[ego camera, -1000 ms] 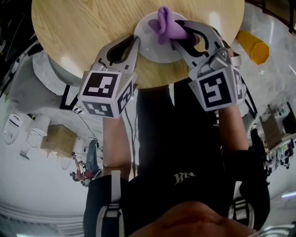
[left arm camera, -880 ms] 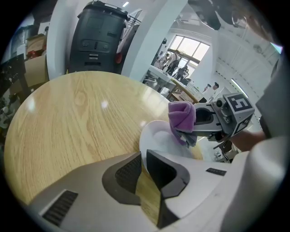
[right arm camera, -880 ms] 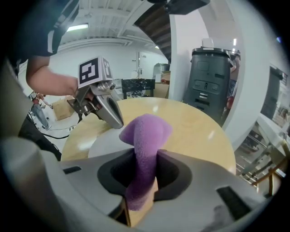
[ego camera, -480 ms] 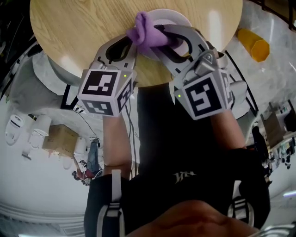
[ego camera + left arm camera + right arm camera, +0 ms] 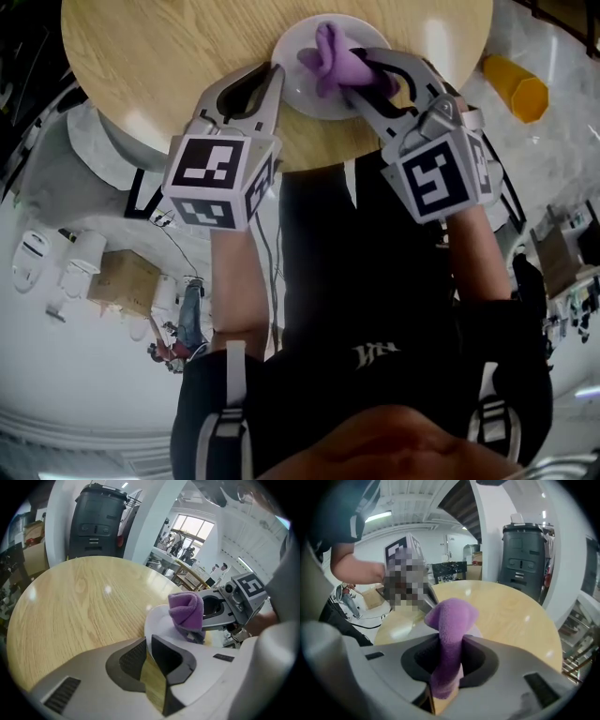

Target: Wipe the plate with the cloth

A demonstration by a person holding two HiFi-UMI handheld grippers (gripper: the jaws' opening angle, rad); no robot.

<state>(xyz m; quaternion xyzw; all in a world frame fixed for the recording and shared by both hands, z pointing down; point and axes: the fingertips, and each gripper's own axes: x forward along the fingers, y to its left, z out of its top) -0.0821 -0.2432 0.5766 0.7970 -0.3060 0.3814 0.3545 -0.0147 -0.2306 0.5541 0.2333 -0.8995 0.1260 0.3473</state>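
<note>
Plate (image 5: 302, 89) sits on the counter (image 5: 159, 56), toward the edge nearest the person. Left tongs (image 5: 271, 82) are clenched on the plate's near-left rim; their own view shows the rim running right into the jaw line. Right tongs (image 5: 364, 82) grasp the cloth (image 5: 333, 54) by a narrow fold. The rest bunches up ahead of the jaws and its lower part appears to rest on the plate's middle.

Judgement: mid-wipe, one hand steadying, one rubbing.

Risks from here:
- The rim hold is shallow. A hard sideways stroke could pull the plate out of the left tongs, and it would skate on the smooth wood toward the near edge.
- The cloth is held by one thin pleat. Drag on the plate could pull it free or let it roll up, so that bare jaw tips scrape the plate.
- Pressing down off-centre could tip the far rim up.
</note>
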